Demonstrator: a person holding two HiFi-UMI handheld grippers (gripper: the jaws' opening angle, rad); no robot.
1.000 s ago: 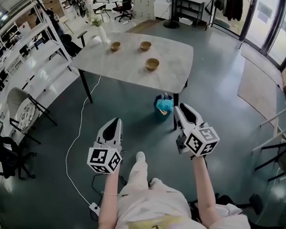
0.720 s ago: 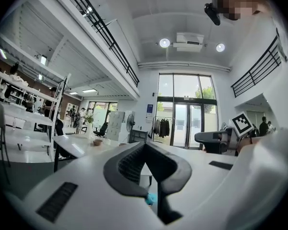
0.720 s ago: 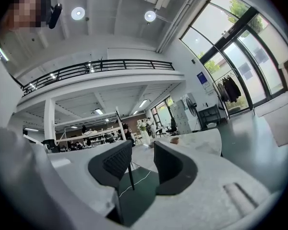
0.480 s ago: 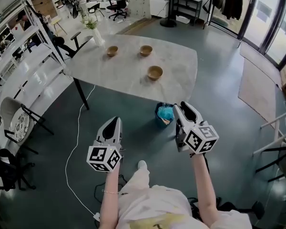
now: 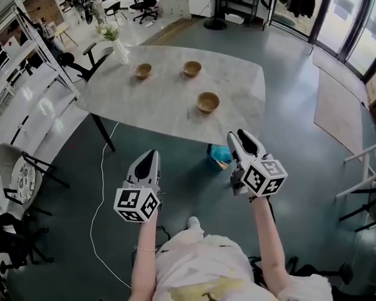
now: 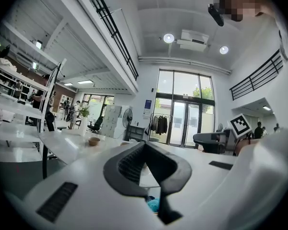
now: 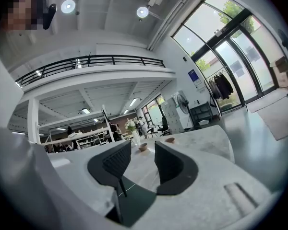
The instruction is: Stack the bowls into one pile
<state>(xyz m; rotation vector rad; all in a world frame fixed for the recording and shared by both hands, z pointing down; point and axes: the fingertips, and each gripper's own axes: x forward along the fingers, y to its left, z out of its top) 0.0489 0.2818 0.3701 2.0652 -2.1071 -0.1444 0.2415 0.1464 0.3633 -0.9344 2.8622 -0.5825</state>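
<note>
Three wooden bowls stand apart on the grey marble table (image 5: 156, 105): one at the far left (image 5: 143, 71), one at the far middle (image 5: 192, 68), one nearer on the right (image 5: 208, 101). My left gripper (image 5: 149, 155) is held level over the floor, short of the table's near edge, shut and empty. In the left gripper view, its jaws (image 6: 144, 145) meet at the tips, and one bowl (image 6: 94, 141) shows far off. My right gripper (image 5: 237, 137) is open and empty, close to the table's near right corner. Two bowls (image 7: 143, 146) (image 7: 170, 139) show beyond its jaws (image 7: 143, 152).
A blue bin (image 5: 218, 155) sits under the table's near edge. A vase with a plant (image 5: 118, 46) stands on the table's far left corner. A white cable (image 5: 100, 187) runs across the floor. Shelves and a chair (image 5: 22, 168) line the left side.
Both grippers have come closer to the table, which now sits lower and larger in the head view. The right gripper has reached the table's near corner.
</note>
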